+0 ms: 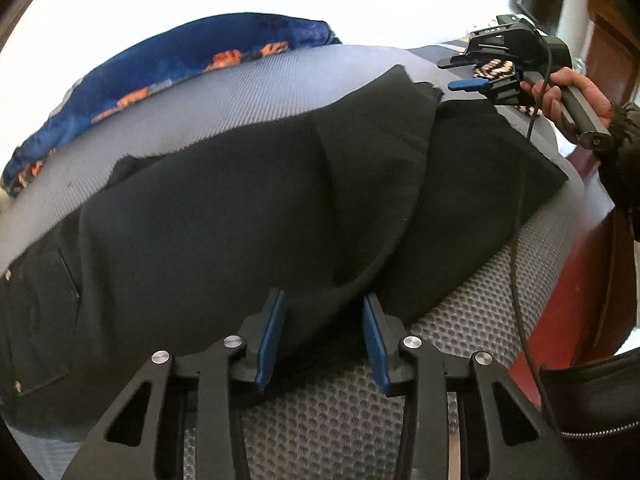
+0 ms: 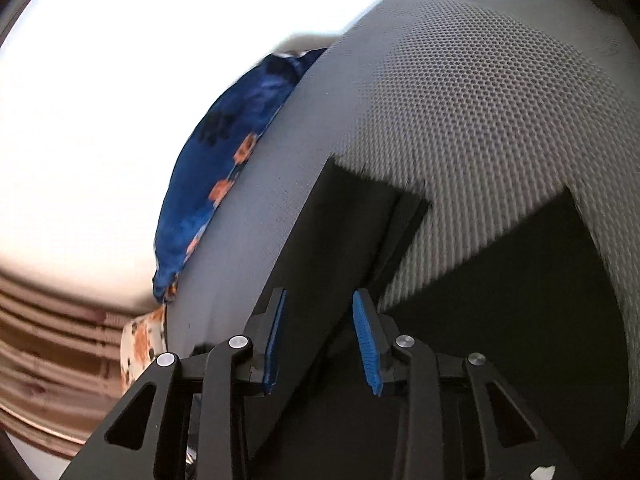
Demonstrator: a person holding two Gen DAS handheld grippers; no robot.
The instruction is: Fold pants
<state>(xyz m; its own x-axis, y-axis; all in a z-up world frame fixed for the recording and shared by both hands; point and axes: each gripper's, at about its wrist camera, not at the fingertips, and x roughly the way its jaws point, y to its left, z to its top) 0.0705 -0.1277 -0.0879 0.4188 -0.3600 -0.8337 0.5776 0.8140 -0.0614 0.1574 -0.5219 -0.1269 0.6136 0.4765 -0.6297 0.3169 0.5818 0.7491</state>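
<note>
The grey mesh mattress point(image 1: 320, 412) carries the black pants point(image 1: 248, 200), spread across it with 1 leg lapped over the other and a back pocket showing at the left. A blue patterned blanket point(image 1: 132, 80) lies along the far edge. The left gripper point(image 1: 323, 336) sits low at the near edge of the pants, jaws partly apart with a fold of fabric between the blue pads, no clear pressing contact. The right gripper point(image 2: 319, 340) stands over a leg end, jaws likewise partly apart, cloth between them, not visibly clamped. A hand point(image 1: 568, 96) holds its handle.
</note>
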